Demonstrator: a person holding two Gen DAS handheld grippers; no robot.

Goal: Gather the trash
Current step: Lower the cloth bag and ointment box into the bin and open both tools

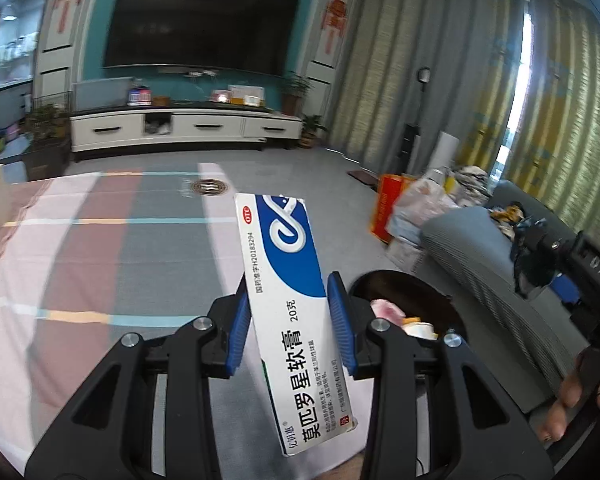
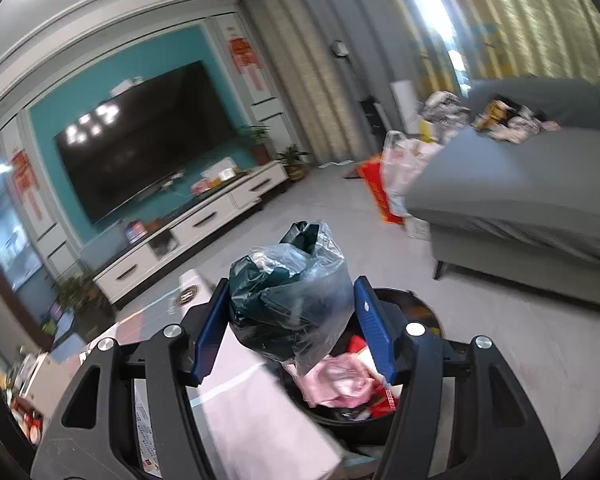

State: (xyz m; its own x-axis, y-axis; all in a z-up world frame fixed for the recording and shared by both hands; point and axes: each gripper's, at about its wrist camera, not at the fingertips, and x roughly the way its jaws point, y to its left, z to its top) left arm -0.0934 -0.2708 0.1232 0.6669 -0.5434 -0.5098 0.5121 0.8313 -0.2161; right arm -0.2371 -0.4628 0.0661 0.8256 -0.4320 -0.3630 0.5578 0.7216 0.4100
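Left wrist view: our left gripper point(image 1: 286, 320) pinches an ointment box point(image 1: 288, 300); our right gripper point(image 2: 290, 328) clamps a crumpled plastic bag point(image 2: 292, 300) above the part-filled trash bin point(image 2: 424, 308). Both pieces remain undropped.

The round black trash bin point(image 1: 404, 284) is mostly hidden behind the left gripper point(image 1: 288, 312), and a person's hand point(image 1: 580, 396) is cut off at the edge.
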